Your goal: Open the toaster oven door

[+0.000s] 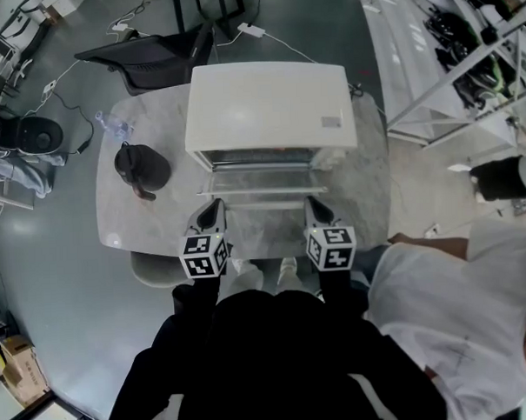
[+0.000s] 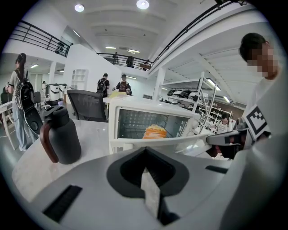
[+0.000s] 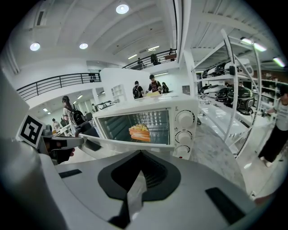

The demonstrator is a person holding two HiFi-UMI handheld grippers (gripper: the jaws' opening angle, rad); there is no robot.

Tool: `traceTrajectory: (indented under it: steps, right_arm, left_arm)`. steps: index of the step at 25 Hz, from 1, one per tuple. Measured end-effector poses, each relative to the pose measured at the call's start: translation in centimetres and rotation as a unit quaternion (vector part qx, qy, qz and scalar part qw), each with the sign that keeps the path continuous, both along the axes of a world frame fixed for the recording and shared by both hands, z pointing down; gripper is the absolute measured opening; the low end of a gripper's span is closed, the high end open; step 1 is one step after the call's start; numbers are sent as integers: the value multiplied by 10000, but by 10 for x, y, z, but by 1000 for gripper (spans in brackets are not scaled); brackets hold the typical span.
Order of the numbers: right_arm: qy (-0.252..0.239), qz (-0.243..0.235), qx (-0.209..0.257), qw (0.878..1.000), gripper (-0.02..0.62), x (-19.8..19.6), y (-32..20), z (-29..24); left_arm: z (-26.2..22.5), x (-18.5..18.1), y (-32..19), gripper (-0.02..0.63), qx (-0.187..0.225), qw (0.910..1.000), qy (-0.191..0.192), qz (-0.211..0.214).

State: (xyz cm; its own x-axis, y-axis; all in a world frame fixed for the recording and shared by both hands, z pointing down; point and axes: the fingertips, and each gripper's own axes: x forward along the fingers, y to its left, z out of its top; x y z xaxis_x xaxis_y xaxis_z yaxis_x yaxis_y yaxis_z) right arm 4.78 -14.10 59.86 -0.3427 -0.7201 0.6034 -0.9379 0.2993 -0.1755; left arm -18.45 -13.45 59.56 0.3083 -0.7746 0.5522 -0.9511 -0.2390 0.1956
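The toaster oven (image 1: 267,104) stands on the tabletop (image 1: 124,211), its door (image 1: 260,177) lowered well open; the left gripper (image 1: 214,207) and right gripper (image 1: 314,204), each with jaws together on nothing, sit at the door's front edge, where any downward press could tip the oven forward.

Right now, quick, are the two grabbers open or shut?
Left grey gripper: fingers closed, holding nothing.
Right grey gripper: fingers closed, holding nothing.

Food (image 2: 155,131) inside the toaster oven (image 1: 270,104) on the table (image 1: 115,211), jug (image 1: 142,166) to its left, chair (image 1: 152,57) behind.
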Motion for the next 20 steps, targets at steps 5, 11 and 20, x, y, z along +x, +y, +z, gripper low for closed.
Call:
traceTrajectory:
  steps: [5, 11, 20]
  right_arm:
    - [19, -31, -126, 9999, 3, 0, 7, 6]
    - [-53, -32, -207, 9998, 3, 0, 13, 12]
    - [-71, -38, -304, 9995, 3, 0, 22, 20]
  left_arm:
    - [5, 3, 5, 3, -95, 10000, 13, 9]
    - [11, 4, 11, 3, -175, 9998, 9, 41]
    - [20, 4, 20, 3, -294, 9995, 31, 55]
